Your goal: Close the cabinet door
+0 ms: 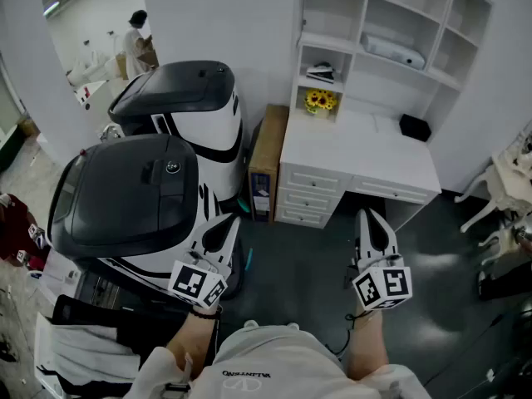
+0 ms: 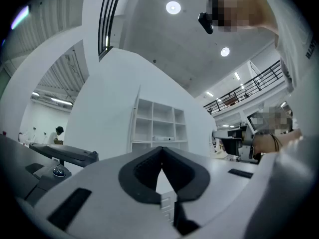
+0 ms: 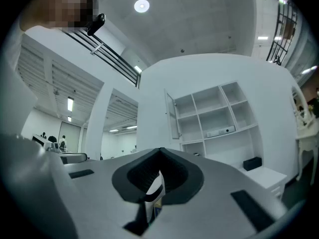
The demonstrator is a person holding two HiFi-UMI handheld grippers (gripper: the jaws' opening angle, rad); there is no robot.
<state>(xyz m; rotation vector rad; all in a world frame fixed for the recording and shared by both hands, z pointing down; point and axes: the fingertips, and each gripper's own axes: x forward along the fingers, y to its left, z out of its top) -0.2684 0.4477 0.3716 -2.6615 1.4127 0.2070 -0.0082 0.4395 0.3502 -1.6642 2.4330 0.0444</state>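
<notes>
Left claw [image 1: 228, 220] and right claw [image 1: 371, 215] are being held pressed together, empty; the open cabinet door [image 3: 172, 114] risks being glanced off edgewise.

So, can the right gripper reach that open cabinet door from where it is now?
Probably not yet. The right gripper hangs well short of the cabinet door, open beside the top shelves. Only bare floor and the desk lie between.

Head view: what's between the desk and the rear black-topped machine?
A narrow brown box stands between the desk and the machine, close by the desk's left side. The head view shows it plainly.
</notes>
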